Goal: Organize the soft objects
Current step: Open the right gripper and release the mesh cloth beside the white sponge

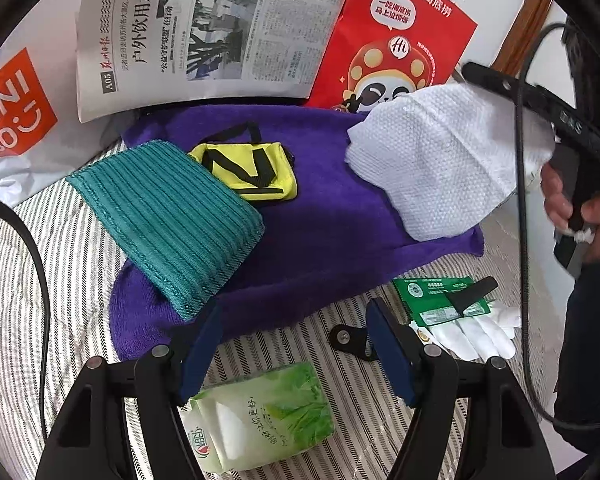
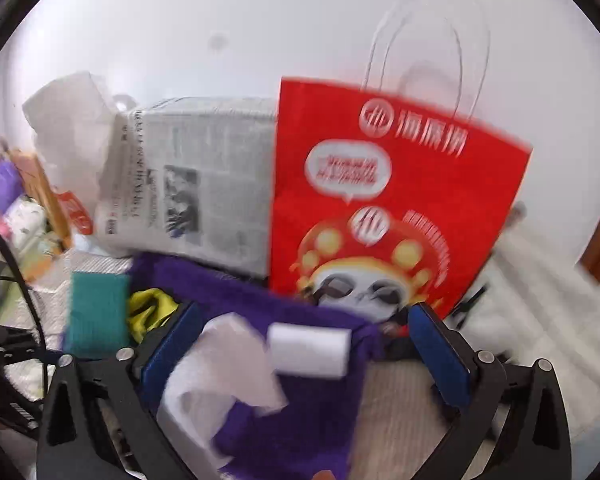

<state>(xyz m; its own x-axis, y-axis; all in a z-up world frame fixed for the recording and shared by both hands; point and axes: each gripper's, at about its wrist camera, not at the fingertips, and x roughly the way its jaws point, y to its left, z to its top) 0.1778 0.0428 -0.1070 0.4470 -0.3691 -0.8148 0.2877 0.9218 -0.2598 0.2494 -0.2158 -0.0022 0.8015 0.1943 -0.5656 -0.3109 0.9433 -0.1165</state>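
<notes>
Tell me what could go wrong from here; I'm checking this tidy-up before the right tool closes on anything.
1. The white cloth lies loose between the open right tool's pads, on top of the purple towel. Closing might pinch both and drag the teal pouch and yellow pouch that lie on the towel.
2. The red paper bag stands just behind the tool, so a push forward could tip it.

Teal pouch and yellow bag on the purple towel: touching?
Touching. The left wrist view shows the teal pouch overlapping the yellow bag's near left corner, no gap between them.
</notes>
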